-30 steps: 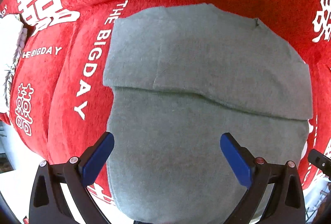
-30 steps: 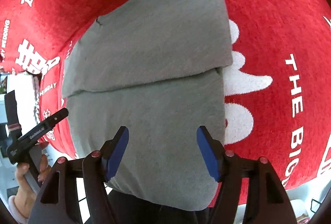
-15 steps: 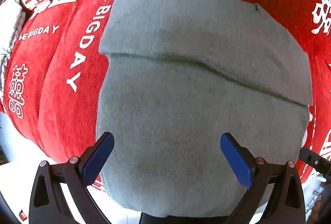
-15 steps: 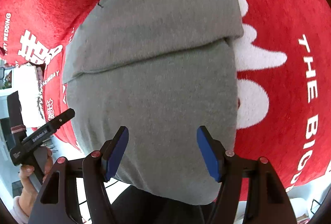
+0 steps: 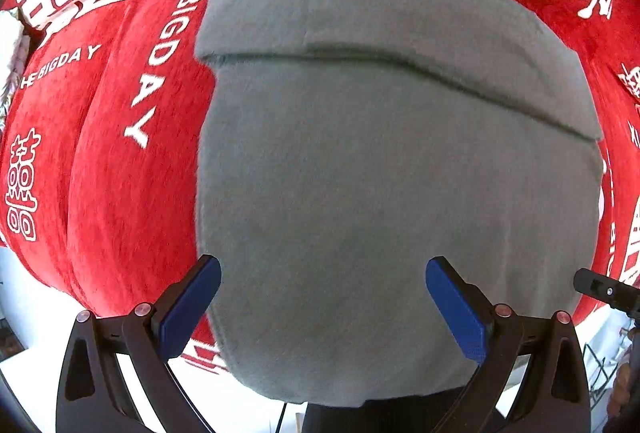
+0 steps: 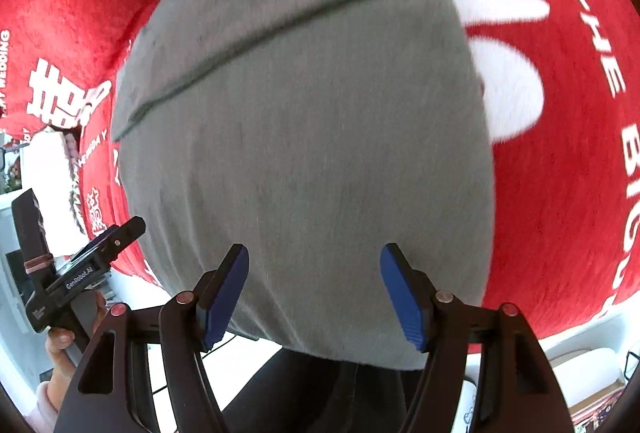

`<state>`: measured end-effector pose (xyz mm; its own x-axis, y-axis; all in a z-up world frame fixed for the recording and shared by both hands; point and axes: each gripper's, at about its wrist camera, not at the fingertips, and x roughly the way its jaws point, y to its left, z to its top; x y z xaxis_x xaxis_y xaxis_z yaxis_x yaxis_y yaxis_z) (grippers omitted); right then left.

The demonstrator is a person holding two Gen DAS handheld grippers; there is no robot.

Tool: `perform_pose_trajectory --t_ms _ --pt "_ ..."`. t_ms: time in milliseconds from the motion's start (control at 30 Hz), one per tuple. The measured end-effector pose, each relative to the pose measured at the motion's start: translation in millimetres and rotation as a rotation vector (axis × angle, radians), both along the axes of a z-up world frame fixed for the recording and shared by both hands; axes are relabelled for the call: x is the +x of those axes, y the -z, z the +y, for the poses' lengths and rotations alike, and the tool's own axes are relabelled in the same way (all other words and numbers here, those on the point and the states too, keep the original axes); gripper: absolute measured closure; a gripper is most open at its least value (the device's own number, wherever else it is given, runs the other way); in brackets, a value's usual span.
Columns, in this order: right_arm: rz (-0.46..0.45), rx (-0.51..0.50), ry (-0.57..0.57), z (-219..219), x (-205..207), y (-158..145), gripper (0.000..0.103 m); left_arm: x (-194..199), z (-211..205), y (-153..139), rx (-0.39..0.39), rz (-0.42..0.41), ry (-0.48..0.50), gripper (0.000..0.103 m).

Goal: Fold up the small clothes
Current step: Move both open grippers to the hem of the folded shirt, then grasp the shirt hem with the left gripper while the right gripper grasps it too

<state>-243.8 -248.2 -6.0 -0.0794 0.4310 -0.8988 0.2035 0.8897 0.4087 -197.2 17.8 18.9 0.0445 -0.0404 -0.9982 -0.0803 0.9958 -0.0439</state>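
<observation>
Grey cloth [image 5: 380, 193] on a red cover [image 5: 120, 173] lettered "THE BIG DAY".
Its fold runs crosswise; left gripper [image 5: 322, 299] and right gripper [image 6: 314, 291], both spread wide, hold nothing.

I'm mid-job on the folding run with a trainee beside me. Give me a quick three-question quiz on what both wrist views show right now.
1. True or false: the grey knit garment already has its far part folded over onto itself.
2. What lies under it? A) bare wooden table B) red plush cloth with white lettering C) blue plastic tray
3. Fill in: the left hand-held gripper and right hand-held gripper are both ____, blue pads apart, gripping nothing.

Key: 1 true; 2 B; 3 open
</observation>
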Motion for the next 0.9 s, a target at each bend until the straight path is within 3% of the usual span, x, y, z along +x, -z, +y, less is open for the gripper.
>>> perform_pose_trajectory --t_ms 367,633,767,900 --pt "0.024 0.024 0.085 2 -32 10 0.031 -55 28 11 -0.05 0.039 0.035 0.0" --pt "0.049 0.048 0.064 -2 -65 14 0.031 -104 36 33 -0.121 0.114 0.033 0.0" --pt "0.104 0.04 0.052 -14 -96 28 0.031 -130 34 50 -0.161 0.159 0.037 0.0" --pt "0.177 0.026 0.059 -26 -123 54 0.031 -143 28 68 -0.148 0.185 0.064 0.0"
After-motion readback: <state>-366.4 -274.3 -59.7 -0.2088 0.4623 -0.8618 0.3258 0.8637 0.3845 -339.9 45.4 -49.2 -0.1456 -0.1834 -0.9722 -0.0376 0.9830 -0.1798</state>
